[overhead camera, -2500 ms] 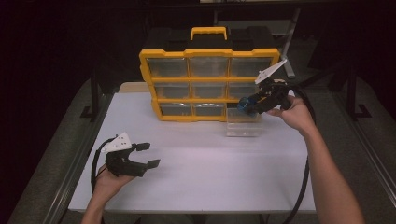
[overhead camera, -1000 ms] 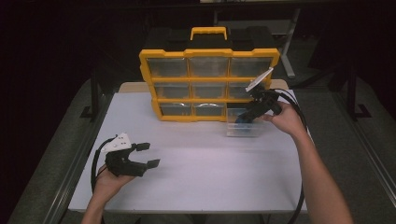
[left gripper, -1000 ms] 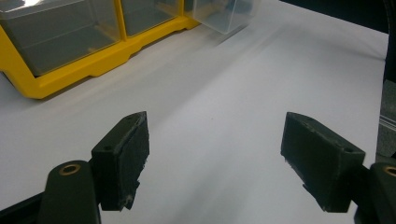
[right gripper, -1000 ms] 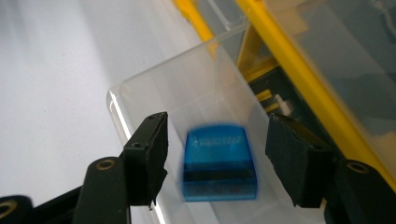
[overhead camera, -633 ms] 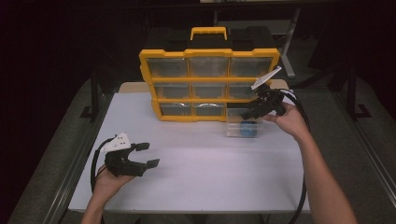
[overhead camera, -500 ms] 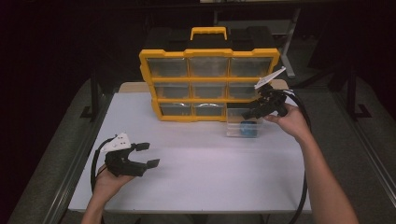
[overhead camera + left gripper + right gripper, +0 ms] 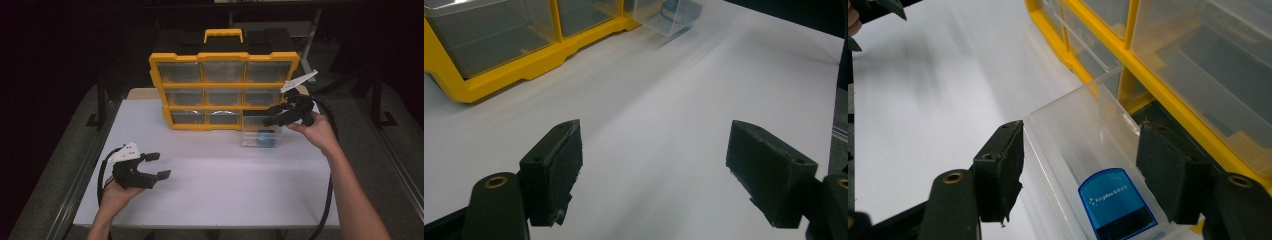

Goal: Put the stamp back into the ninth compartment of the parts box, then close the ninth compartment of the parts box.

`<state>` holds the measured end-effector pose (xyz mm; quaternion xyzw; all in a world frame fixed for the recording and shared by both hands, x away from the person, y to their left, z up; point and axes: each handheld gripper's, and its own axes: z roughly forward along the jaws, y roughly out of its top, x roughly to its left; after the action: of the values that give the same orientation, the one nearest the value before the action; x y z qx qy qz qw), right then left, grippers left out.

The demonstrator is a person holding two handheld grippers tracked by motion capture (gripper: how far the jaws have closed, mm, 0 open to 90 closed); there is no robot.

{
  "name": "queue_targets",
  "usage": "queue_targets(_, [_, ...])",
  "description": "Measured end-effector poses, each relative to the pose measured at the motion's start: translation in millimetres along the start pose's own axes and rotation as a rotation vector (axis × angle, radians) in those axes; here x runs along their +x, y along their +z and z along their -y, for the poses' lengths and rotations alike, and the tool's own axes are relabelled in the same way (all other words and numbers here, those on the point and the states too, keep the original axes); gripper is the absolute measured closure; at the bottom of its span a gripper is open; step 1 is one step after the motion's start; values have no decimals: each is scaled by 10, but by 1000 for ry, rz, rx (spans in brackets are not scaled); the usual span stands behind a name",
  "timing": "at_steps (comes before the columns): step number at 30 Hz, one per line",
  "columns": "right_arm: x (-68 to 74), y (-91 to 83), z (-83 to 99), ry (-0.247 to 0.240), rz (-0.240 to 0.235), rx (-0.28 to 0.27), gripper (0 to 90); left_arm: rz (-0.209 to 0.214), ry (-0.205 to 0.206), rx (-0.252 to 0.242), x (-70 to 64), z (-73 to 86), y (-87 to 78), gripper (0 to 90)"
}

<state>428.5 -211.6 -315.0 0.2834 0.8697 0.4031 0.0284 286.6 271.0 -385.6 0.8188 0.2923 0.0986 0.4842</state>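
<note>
— Where do the jaws stand?
— The right gripper (image 7: 1080, 170) hangs wide open over a clear plastic drawer (image 7: 1058, 120); a flat blue card (image 7: 1115, 202) lies between its jaws, low inside.
— Any writing?
— White lettering on the card, too small to read.
— And beyond?
— At twelve o'clock, the yellow-framed organiser case (image 7: 222, 90). At seven o'clock on the white table (image 7: 225, 180), the left gripper (image 7: 157, 165) rests agape, holding nothing; dark room around.
</note>
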Motion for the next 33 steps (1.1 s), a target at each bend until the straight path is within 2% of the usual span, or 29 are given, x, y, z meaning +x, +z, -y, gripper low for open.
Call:
queue_targets(7, [60, -69, 54, -2, -8, -41, 330, 0, -3, -8, 13, 10, -6, 223])
queue_targets(8, [79, -77, 60, 8, -7, -36, 329, -2, 0, -6, 18, 11, -8, 223])
queue_targets(14, [140, -84, 124, -3, -15, -37, 352, -6, -7, -17, 29, 12, -12, 223])
queue_targets(17, [175, -86, 146, -4, -17, -34, 351, -5, -13, -5, 20, 14, -16, 221])
queue_targets(24, [228, -108, 173, -21, -21, -58, 347, -6, -6, -15, 36, 14, -15, 221])
queue_targets(29, [257, -179, 191, -38, -20, -79, 340, -5, -5, -3, 35, 10, -5, 220])
queue_targets(30, [272, -192, 192, -28, -22, -73, 337, -5, -4, -5, 38, 2, -8, 220])
queue_targets(33, [268, -199, 206, -42, -13, -69, 333, -3, 0, -11, 40, -5, -2, 220])
